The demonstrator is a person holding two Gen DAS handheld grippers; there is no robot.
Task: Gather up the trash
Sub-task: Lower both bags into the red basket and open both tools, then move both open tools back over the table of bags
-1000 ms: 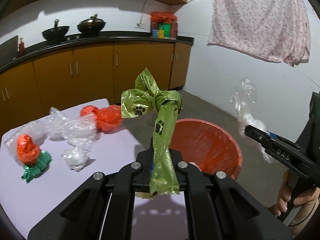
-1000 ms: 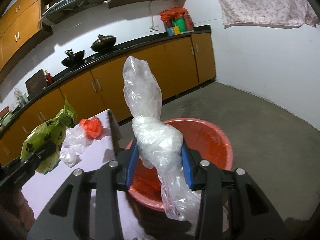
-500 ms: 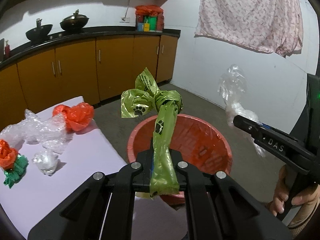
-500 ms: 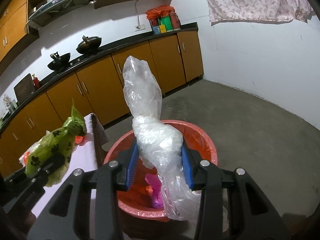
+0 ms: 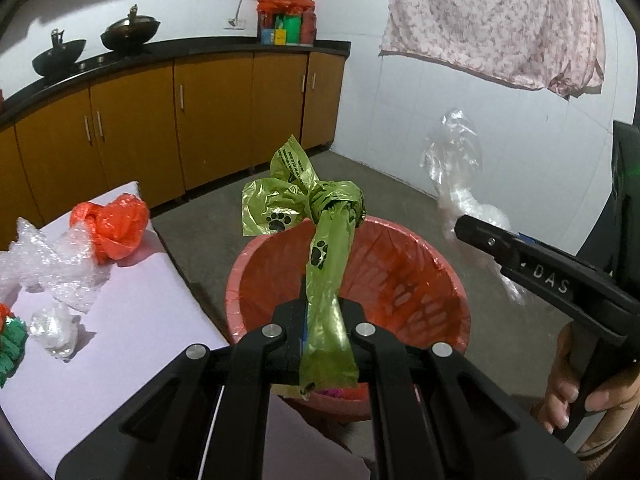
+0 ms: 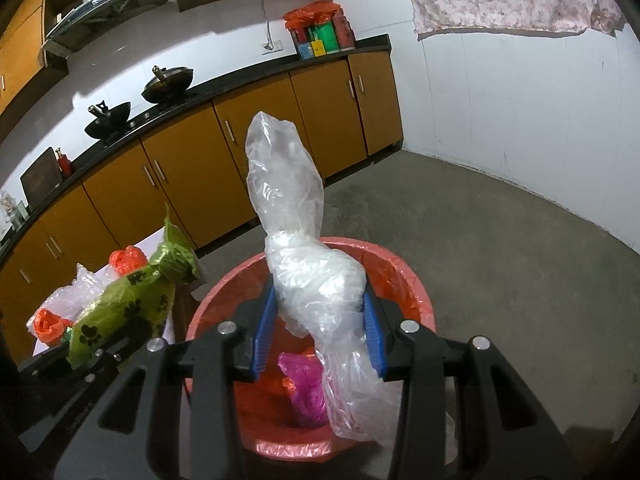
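Note:
My left gripper (image 5: 325, 320) is shut on a knotted green bag with black paw prints (image 5: 320, 240) and holds it above the near rim of the red bin (image 5: 432, 264). My right gripper (image 6: 320, 320) is shut on a clear crumpled plastic bag (image 6: 296, 240) over the same bin (image 6: 416, 292), which holds a pink bag (image 6: 304, 384). The right gripper (image 5: 464, 232) with its clear bag (image 5: 452, 168) shows at the right of the left wrist view. The green bag (image 6: 132, 304) shows at the left of the right wrist view.
A white table (image 5: 120, 344) left of the bin carries an orange bag (image 5: 112, 228), clear bubble wrap (image 5: 44, 260), a small clear wad (image 5: 54, 326) and an orange and green piece (image 5: 8, 336). Brown cabinets (image 5: 208, 116) run along the back. A cloth (image 5: 500, 20) hangs on the right wall.
Both grippers have moved from the table side toward the bin with their bags. The bin now lies under both grippers. Neither grip has changed.

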